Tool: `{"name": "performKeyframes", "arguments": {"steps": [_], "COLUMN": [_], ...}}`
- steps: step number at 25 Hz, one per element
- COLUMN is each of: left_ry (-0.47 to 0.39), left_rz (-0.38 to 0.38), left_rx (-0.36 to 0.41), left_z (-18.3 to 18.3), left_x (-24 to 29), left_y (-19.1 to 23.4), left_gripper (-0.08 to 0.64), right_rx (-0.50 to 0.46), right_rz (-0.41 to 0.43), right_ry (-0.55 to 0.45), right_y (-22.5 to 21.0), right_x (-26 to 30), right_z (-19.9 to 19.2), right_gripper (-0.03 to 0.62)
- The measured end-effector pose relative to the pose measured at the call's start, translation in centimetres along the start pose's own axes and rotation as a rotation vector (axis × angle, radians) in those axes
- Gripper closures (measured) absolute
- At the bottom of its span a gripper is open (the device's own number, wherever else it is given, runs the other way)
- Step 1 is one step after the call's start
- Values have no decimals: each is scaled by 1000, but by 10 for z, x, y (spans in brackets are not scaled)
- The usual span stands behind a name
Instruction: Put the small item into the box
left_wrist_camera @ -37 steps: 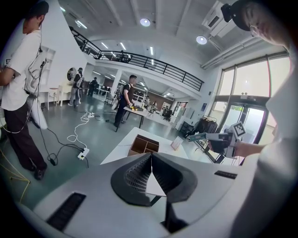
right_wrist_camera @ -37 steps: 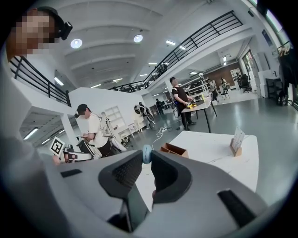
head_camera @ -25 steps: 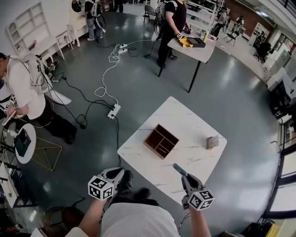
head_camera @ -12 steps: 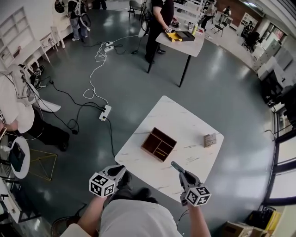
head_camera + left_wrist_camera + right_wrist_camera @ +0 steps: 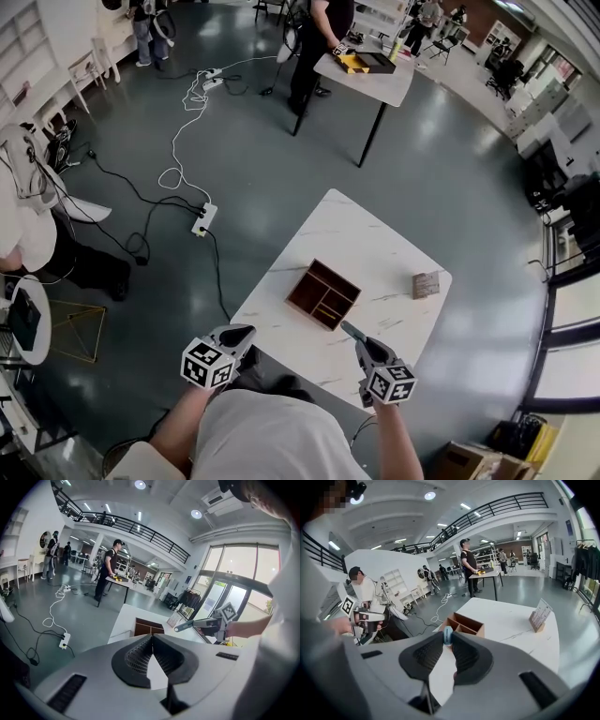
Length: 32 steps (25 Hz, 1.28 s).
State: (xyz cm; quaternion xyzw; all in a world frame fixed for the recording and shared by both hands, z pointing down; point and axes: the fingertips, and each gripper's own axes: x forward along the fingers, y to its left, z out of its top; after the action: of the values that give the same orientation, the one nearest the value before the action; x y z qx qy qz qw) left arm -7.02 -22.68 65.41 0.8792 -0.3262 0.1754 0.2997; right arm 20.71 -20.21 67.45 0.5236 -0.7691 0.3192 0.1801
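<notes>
— Blue small item [image 5: 447, 634] sat clamped in the right gripper [image 5: 346, 327], short of the box [image 5: 323, 292]; carrying step, I'd judge.
— Agreed; the left gripper [image 5: 152, 638] had its jaws together, empty; next called for reaching over a compartment, then releasing.

I see only a sliver of the small blue item [image 5: 447, 636] between my right tongs [image 5: 448, 633]; in the head view it's too small to find. My left tongs [image 5: 152, 636] hide the near side of the box [image 5: 148, 626].
</notes>
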Motion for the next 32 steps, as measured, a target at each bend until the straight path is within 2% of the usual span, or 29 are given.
{"name": "performKeyframes", "arguments": {"steps": [13, 24, 32], "left_ry": [70, 112, 159], "left_rz": [-55, -112, -140], "left_rx": [-12, -12, -20], "left_z": [7, 15, 7], "left_x": [25, 49, 58], "left_y": [38, 58, 70], "left_gripper": [545, 545, 545], "right_rx": [-28, -58, -194], "right_rz": [-25, -42, -82], "right_ry": [179, 322, 433], "right_y": [-3, 0, 6], "right_x": [78, 133, 167], "right_z": [-14, -46, -64], "right_gripper": [515, 515, 515]}}
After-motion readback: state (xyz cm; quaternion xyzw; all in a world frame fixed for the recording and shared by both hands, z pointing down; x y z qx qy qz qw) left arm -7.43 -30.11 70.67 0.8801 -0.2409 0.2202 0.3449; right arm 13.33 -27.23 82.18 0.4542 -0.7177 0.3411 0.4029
